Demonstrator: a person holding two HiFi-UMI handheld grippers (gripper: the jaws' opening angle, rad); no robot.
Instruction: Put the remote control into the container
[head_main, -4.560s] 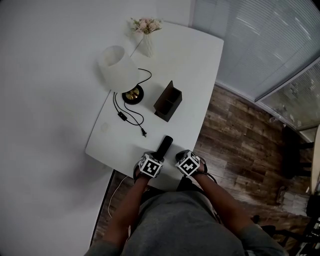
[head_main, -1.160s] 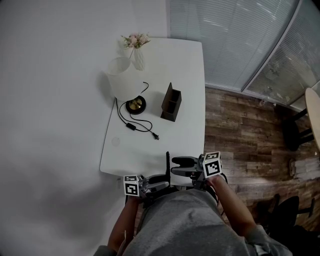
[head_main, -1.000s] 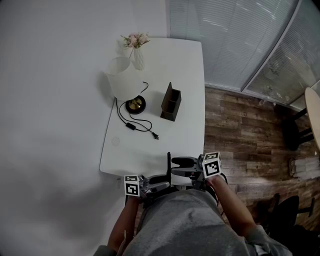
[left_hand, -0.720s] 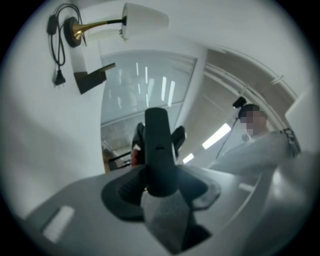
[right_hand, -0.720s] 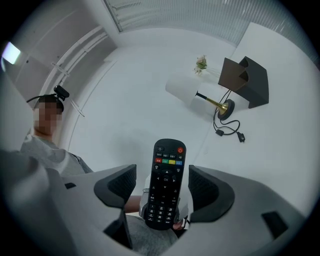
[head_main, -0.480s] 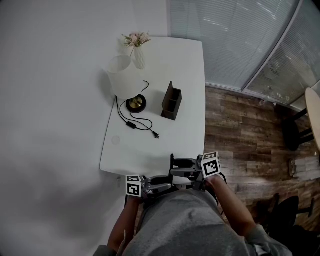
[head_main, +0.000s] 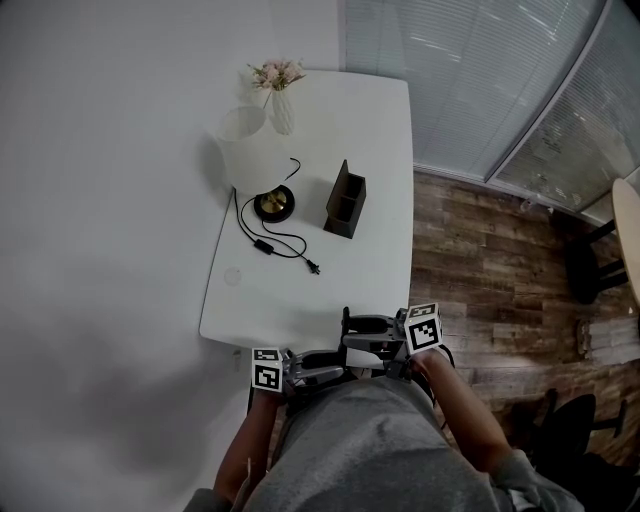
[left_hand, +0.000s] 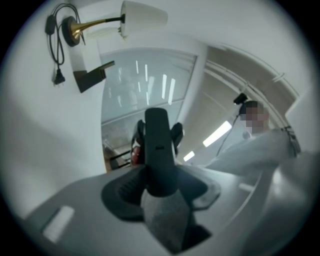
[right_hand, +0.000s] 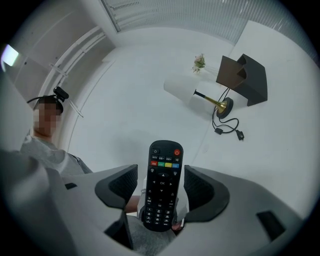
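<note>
two grippers face each other at the lower middle of the head view, at the near edge of the white table (head_main: 380, 130). the left gripper (head_main: 338, 362) points to the right. its jaws are clamped on the lower end of the remote (head_main: 345, 320), which stands upright and shows its narrow side to this gripper's camera. the right gripper (head_main: 352, 333) points to the left. its jaws stand apart on both sides of the remote, with a thin gap at each side, and the button face looks at its camera.

the container (head_main: 345, 200), a dark open box, stands at the middle of the table, higher in the frame and well apart from the remote. left of it stands a lamp (head_main: 250, 150) with a white shade and a brass base, and its black cord (head_main: 275, 240) lies in loops on the table top. a vase (head_main: 278, 95) with pale flowers is at the far end, near the wall (head_main: 100, 250), which is plain white and fills the left of the frame. at the right the floor (head_main: 480, 260) is of dark wood planks, and white blinds (head_main: 470, 70) cover the upper right.
</note>
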